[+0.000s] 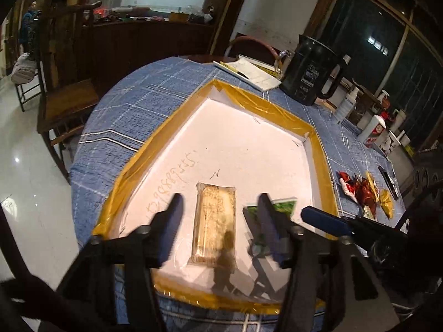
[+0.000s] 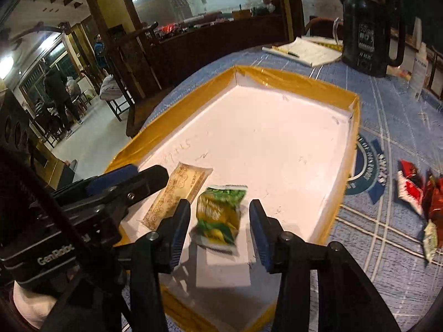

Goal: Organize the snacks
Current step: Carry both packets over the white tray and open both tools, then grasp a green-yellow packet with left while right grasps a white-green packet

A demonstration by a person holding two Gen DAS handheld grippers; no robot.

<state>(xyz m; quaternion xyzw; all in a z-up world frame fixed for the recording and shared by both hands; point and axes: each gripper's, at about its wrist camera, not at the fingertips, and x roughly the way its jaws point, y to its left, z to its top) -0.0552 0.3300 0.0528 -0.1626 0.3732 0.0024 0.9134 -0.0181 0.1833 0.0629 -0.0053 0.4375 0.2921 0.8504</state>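
A white shallow tray with a yellow taped rim lies on the blue tablecloth. Inside it, near the front, a tan snack packet lies flat. My left gripper stands open over that packet, a finger on each side with a gap to both. A green snack packet sits just right of the tan one, tilted and blurred. My right gripper is open around it, the pads apart from it. The left gripper's fingers show beside the tan packet in the right wrist view.
A heap of red and gold snack packets lies on the cloth right of the tray. Behind the tray stand a black kettle and a notebook. A wooden chair stands left of the table.
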